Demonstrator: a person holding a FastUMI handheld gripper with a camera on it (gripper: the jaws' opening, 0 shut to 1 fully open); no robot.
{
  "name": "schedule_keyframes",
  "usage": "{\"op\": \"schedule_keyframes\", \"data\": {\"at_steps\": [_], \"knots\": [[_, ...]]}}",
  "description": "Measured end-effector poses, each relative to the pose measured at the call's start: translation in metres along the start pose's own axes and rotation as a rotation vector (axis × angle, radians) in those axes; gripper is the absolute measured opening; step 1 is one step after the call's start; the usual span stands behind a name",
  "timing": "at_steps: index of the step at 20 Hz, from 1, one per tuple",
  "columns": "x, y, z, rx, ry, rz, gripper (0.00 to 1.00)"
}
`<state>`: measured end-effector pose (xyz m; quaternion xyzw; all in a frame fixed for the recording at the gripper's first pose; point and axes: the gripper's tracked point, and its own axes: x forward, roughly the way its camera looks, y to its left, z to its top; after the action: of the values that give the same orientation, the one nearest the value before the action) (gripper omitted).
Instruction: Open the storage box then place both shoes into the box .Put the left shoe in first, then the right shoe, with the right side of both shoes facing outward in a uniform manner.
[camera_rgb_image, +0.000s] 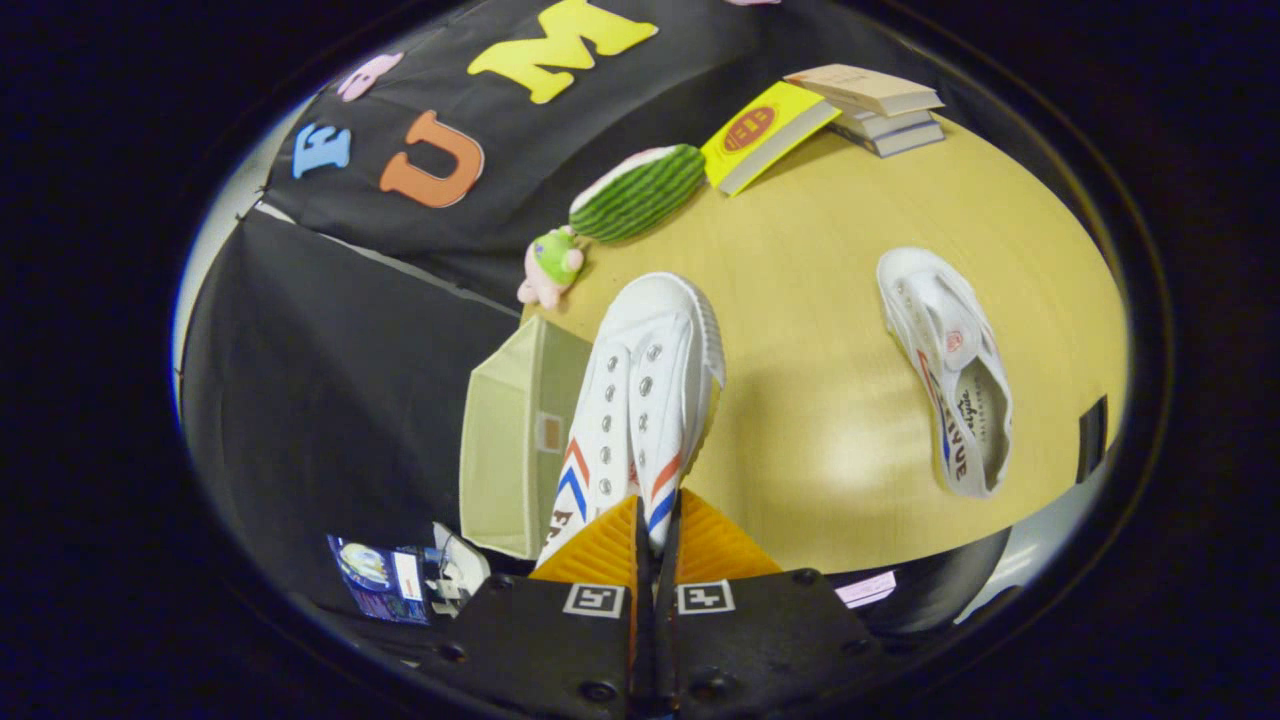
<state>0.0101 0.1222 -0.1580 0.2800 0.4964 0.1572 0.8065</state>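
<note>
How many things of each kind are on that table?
White canvas shoes: 2, one held in the gripper, one lying on the wooden table
Beige fabric storage box: 1
Soft toys: 2, watermelon slice, small green-and-pink one
Books: 4, yellow one, beige stack of three
Total: 9

1. Gripper: one two-finger unit, seen from the camera that rides on it, looking forward along the fingers.
2. Fingers: drawn nearly together, a narrow slit left between them; ribbed pads face each other.
3. Hold: both fingers pinch the rear of a white shoe; the shoe runs straight ahead from the tips, toe farthest away.
4. Body: dark housing behind the fingers, one square marker on each half, screws along the rear edge.
5. Orientation: the gripper is rolled, so the scene ahead appears tilted.
</note>
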Motion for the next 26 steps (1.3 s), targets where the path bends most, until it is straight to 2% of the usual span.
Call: {"op": "schedule_keyframes", "data": {"at_steps": [5, 8, 11, 15, 20, 23, 25, 26], "knots": [[-0.020, 0.106, -0.002, -0.082, -0.019, 0.104, 0.06], [0.001, 0.154, -0.007, -0.135, -0.002, 0.109, 0.06], [0.049, 0.194, -0.021, -0.150, 0.053, 0.114, 0.06], [0.117, 0.206, -0.027, -0.129, 0.122, 0.062, 0.06], [0.176, 0.189, -0.043, -0.107, 0.211, -0.019, 0.06], [0.199, 0.184, -0.042, -0.105, 0.234, -0.040, 0.06], [0.208, 0.189, -0.042, -0.113, 0.245, -0.020, 0.10], [0.211, 0.191, -0.042, -0.120, 0.245, -0.012, 0.21]]}}
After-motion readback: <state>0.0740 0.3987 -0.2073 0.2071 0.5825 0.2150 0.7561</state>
